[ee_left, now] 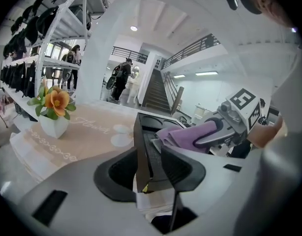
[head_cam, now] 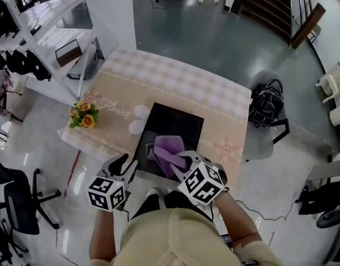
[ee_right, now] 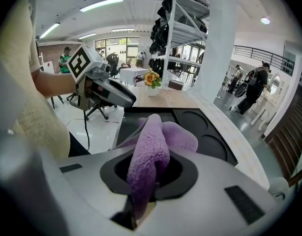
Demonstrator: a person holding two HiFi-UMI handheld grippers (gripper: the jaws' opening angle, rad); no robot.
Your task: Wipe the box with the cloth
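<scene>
A black box [head_cam: 175, 121] is seen lying flat at the near edge of the table [head_cam: 175, 82], which is covered with a beige patterned cloth. The box's long axis runs away from the person, with the far end leaning slightly to the right in the head view. Its open, shallow side is turned upward, and 2 round recesses are visible toward the far end in the right gripper view.

The near-left corner of the box is taken between the 2 jaws of the left claw [ee_left: 150, 166]. 1 jaw is set outside the wall and 1 inside it, and both pads appear to be pressed against the wall.

A purple cloth [ee_right: 151, 151] is pinched in the right claw [ee_right: 153, 173], whose jaws are closed on a fold of it. The rest of the cloth is bunched ahead of the jaws and laid on the inner surface of the box, toward its near half. The right claw is pointed steeply down from the near-right side.

A small pot of orange flowers [head_cam: 83, 115] is placed at the table's left edge, well apart from the box.
</scene>
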